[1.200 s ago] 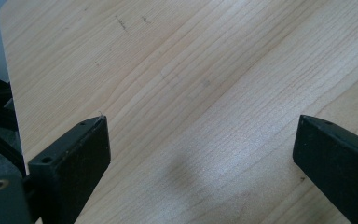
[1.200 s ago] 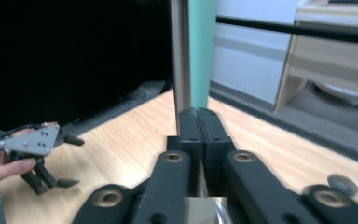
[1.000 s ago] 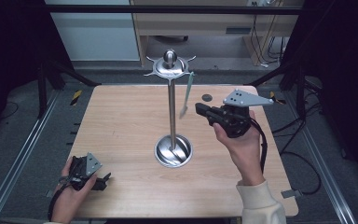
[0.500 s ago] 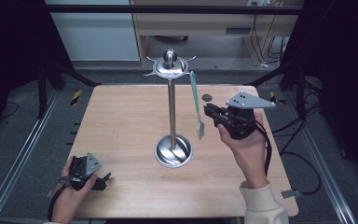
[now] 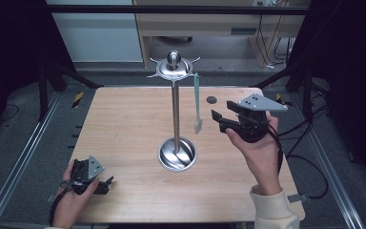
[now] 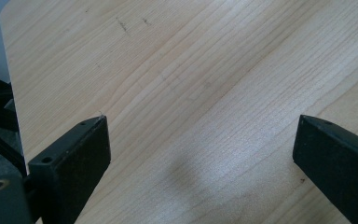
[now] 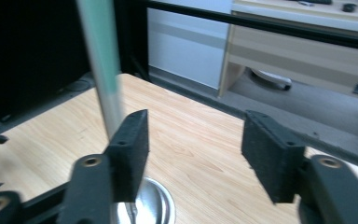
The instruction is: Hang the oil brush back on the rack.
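In the high view the right gripper had just been opening its jaws, and the pale green utensil, gripped a second before, now hung free from the stand just beyond the jaw tips, so the hanging step looked finished. The left gripper view showed the left gripper released over bare tabletop, holding nothing. In the right gripper view the utensil's handle stood just outside one jaw, with nothing between the two.

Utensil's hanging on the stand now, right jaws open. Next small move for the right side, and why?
Probably draw the right hand-held gripper straight back, away from the stand. The green-handled utensil hangs from a top hook, and the jaws, which have just been opening, stand apart beside it with nothing between them. A sideways move might set it swinging.
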### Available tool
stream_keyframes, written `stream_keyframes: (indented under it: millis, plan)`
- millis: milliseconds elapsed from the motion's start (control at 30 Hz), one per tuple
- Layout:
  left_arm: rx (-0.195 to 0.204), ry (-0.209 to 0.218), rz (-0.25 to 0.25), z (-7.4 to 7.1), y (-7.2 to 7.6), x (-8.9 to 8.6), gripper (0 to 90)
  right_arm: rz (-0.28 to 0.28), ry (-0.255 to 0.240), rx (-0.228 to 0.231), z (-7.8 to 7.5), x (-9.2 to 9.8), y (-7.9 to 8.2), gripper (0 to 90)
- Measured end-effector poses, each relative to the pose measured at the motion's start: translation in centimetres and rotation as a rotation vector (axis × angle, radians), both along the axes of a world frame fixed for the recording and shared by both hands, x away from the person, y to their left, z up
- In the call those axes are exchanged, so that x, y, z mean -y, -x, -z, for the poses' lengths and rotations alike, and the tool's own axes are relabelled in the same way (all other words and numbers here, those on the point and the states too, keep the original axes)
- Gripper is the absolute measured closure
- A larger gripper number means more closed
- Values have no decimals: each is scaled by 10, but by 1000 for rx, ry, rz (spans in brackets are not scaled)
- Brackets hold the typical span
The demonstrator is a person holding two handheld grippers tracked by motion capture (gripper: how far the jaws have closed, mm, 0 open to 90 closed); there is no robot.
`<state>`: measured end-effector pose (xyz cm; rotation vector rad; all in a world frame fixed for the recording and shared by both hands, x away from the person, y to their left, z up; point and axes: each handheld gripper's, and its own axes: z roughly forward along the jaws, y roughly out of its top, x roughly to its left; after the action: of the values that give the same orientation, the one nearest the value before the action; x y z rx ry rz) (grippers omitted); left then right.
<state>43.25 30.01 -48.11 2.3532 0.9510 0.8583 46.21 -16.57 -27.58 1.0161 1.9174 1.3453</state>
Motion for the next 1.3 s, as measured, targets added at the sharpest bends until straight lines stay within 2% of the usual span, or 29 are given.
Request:
stream_keyframes:
  millis: [33,100,133,300,467,600,967,1300]
  plan:
    - [0,0,0,0,0,0,36,0,0,0,0,0,0,399]
    - [1,1,0,0,0,0,36,55,-8,-6,4,3,-3,307]
    - [1,1,0,0,0,0,36,55,-8,-6,4,3,-3,307]
    - [3,2,-1,-1,0,-1,36,144,-2,-4,12,13,-8,186]
    - [5,1,1,-1,0,0,36,197,-2,13,18,28,-12,127]
    - [3,2,-1,-1,0,0,36,208,-1,11,26,41,-14,88]
    - [2,3,0,0,0,0,36,242,-24,-30,44,60,-22,97]
    - [5,3,-1,-1,0,0,36,269,11,-63,62,67,-30,116]
